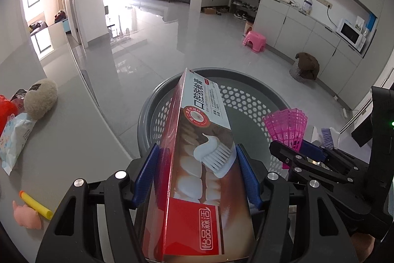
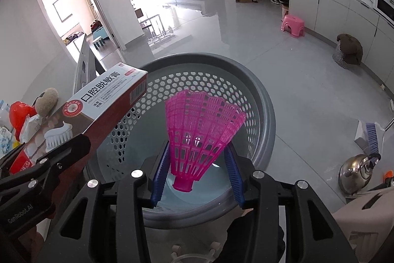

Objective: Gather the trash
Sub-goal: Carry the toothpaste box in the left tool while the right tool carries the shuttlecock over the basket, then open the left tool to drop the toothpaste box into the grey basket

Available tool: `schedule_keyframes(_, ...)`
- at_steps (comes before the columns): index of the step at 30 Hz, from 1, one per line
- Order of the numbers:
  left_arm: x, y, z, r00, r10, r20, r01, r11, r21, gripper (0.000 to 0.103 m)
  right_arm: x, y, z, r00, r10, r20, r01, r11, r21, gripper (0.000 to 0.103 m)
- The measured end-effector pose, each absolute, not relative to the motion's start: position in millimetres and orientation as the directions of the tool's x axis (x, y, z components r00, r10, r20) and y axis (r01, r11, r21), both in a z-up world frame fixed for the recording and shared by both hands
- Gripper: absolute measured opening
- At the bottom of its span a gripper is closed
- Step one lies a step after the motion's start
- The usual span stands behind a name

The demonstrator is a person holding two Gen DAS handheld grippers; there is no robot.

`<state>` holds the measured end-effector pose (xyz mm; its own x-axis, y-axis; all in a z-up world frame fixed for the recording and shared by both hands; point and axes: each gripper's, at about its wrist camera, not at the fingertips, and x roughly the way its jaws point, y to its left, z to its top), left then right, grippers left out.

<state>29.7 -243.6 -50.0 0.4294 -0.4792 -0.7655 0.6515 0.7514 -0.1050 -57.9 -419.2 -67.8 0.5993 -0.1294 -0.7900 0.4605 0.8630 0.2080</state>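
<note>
My left gripper (image 1: 197, 149) is shut on a red-and-white toothpaste box (image 1: 197, 164), with a blue pad on each long side. The box's far end reaches over the grey perforated basket (image 1: 246, 102) on the floor below. To its right, my right gripper (image 2: 197, 147) is shut on a pink plastic shuttlecock (image 2: 202, 125): the blue pads touch both sides of the skirt, and the cork end points back towards me. It hangs above the opening of the basket (image 2: 266, 115), whose inside looks bare. In the right wrist view the toothpaste box (image 2: 106, 100) juts in from the left.
A grey countertop (image 1: 73, 152) at the left carries a beige plush toy (image 1: 40, 100), a wet-wipes pack (image 1: 14, 139), a red bag (image 1: 7, 110), a yellow foam dart (image 1: 37, 205) and a pink toy (image 1: 25, 216). A steel kettle (image 2: 357, 171) and a brush (image 2: 371, 137) sit at the right.
</note>
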Motion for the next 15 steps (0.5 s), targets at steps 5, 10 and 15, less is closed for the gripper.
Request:
schedule_keyframes(5, 31.7, -248.8, -55.4, 0.427, -0.468, -0.773, 0.643, 0.759, -0.104, 0.061, -50.7, -421.6, -73.6, 0.591, -0.115, -0.799, 0.453, 0.866, 0.211, 0.042)
schedule_keyframes(10, 31.5, -254.5, -54.4, 0.432, -0.457, -0.778, 0.634, 0.767, -0.099, 0.061, -47.3, -423.1, -74.5, 0.59, -0.113, -0.799, 0.453, 0.866, 0.212, 0.042)
schedule_keyframes(15, 30.3, -257.5, -55.1, 0.43, -0.457, -0.779, 0.632, 0.768, -0.102, 0.061, -44.7, -423.8, -73.3, 0.59, -0.113, -0.799, 0.453, 0.866, 0.212, 0.043)
